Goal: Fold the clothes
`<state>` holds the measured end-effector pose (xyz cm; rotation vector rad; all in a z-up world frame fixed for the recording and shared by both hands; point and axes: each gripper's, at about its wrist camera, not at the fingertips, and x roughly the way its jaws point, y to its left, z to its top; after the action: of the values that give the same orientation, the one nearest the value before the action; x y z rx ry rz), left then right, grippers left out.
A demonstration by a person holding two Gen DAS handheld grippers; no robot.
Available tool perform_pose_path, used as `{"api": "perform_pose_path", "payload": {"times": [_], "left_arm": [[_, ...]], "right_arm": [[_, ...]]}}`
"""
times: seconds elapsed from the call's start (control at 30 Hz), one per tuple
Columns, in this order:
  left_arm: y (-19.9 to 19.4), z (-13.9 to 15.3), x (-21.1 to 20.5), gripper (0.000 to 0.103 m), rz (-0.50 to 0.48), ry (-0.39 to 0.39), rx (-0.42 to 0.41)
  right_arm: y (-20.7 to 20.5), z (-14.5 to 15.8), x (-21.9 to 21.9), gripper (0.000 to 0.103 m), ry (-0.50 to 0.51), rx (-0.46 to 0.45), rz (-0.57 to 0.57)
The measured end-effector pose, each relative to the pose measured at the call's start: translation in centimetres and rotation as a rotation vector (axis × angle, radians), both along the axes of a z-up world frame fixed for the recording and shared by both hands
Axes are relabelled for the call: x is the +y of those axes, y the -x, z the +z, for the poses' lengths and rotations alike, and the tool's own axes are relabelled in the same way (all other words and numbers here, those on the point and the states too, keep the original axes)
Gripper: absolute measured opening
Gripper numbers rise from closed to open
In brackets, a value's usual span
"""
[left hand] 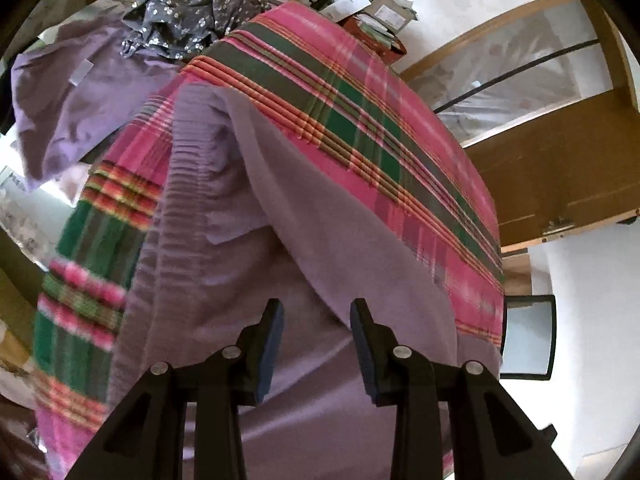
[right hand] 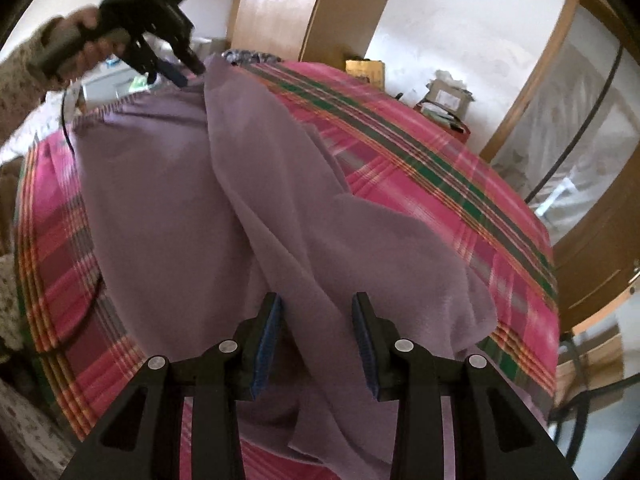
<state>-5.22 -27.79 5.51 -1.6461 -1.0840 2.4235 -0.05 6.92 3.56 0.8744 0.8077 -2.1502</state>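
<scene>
A lilac garment (left hand: pixel 248 240) lies spread on a pink and green plaid cloth (left hand: pixel 360 128) that covers the surface. It shows in the right wrist view (right hand: pixel 192 184) with one side folded over along the middle. My left gripper (left hand: pixel 317 312) is open just above the garment's near part, holding nothing. It also shows in the right wrist view (right hand: pixel 187 72) at the garment's far edge. My right gripper (right hand: pixel 316 308) is open over the folded layer at the opposite end, holding nothing.
A second lilac garment (left hand: pixel 68 100) and a dark floral one (left hand: pixel 180 20) lie heaped at the far end. Boxes and papers (left hand: pixel 380 16) stand beyond. A wooden door (left hand: pixel 560 152) and wardrobe (right hand: pixel 280 4) flank the surface.
</scene>
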Motion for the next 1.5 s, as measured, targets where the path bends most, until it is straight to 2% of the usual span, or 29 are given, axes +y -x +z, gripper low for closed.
{"api": "perform_pose_path", "payload": {"times": [0.13, 0.27, 0.37, 0.43, 0.73, 1.0, 1.07, 1.17, 1.27, 1.5], "left_arm": [[-2.3, 1.8, -0.4, 0.035, -0.022, 0.004, -0.025], [-5.0, 5.2, -0.9, 0.035, -0.034, 0.098, -0.028], [-6.4, 7.6, -1.1, 0.036, -0.044, 0.182, -0.026], [-6.3, 8.0, -1.2, 0.039, -0.047, 0.196, -0.015], [-0.9, 2.3, 0.2, 0.04, -0.077, 0.061, -0.037], [3.4, 0.1, -0.7, 0.04, 0.005, -0.019, -0.005], [4.1, -0.7, -1.3, 0.04, 0.039, -0.054, -0.01], [5.1, -1.9, -1.8, 0.04, 0.065, -0.054, -0.042], [5.7, -3.0, -2.6, 0.04, 0.117, -0.111, -0.052], [7.7, -3.6, -4.1, 0.04, 0.178, -0.182, -0.062]], "right_arm": [[0.4, -0.2, -0.3, 0.036, -0.018, -0.001, -0.012], [0.5, -0.3, -0.5, 0.032, -0.048, 0.003, -0.012], [0.5, -0.3, -0.9, 0.022, -0.066, 0.015, -0.013], [0.5, -0.5, -1.1, 0.017, -0.073, 0.023, -0.014], [0.8, 0.7, -0.6, 0.01, -0.019, 0.034, -0.067], [3.4, 3.5, 0.6, 0.01, 0.107, -0.009, -0.14], [4.1, 3.9, 0.7, 0.01, 0.113, 0.0, -0.154], [5.0, 4.6, 0.9, 0.01, 0.123, 0.014, -0.174], [5.6, 4.7, 0.8, 0.01, 0.125, 0.019, -0.177], [6.8, 5.1, 0.8, 0.01, 0.115, 0.051, -0.182]]}}
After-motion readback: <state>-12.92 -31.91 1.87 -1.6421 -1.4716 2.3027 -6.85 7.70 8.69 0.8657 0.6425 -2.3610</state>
